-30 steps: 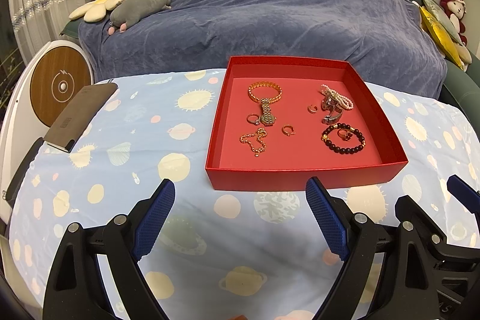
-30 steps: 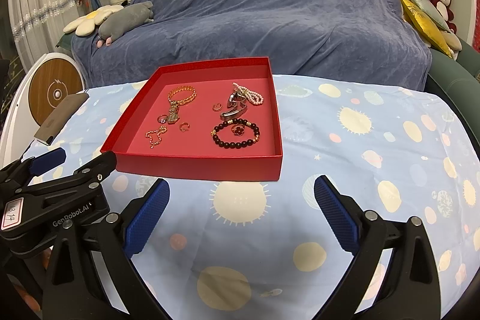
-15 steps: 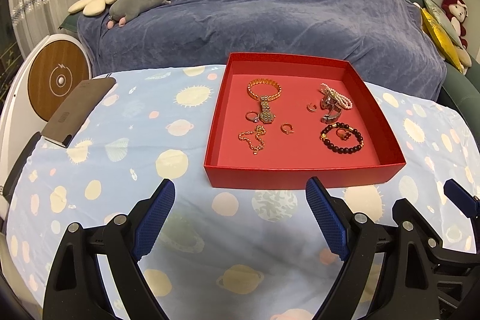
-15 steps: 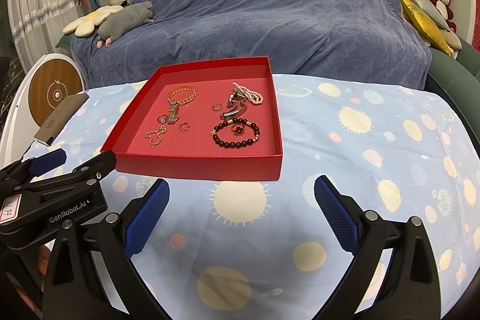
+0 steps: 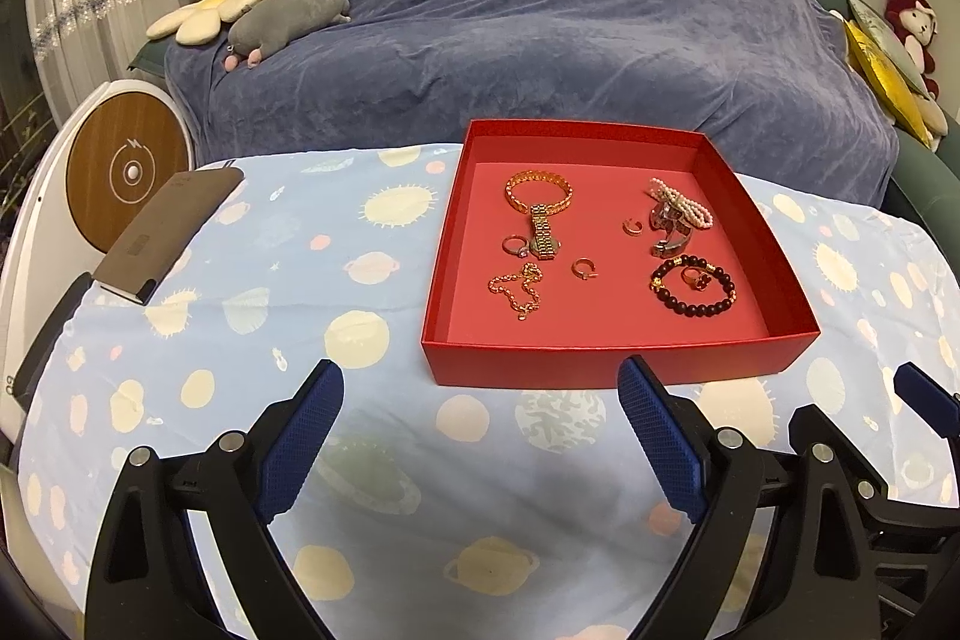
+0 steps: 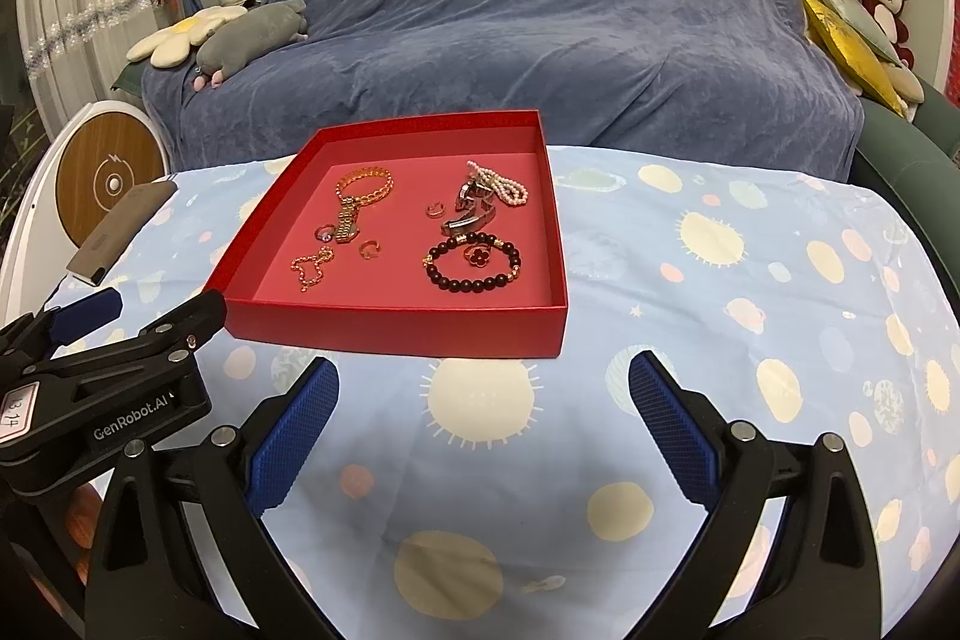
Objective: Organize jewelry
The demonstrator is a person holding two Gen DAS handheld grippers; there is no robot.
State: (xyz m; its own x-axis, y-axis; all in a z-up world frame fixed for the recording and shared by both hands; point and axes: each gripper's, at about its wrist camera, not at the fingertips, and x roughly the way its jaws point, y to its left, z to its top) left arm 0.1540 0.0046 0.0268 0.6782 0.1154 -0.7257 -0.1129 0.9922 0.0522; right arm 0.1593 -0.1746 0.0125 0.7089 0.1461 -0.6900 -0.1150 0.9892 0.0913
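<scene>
Left gripper (image 5: 480, 436) drifted slightly left of red tray (image 5: 612, 361); tray appears further right in left-wrist view.

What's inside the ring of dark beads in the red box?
A small gold ring with a dark red flower top lies inside the dark bead bracelet, on the floor of the red box. The ring's underside cannot be seen.
</scene>
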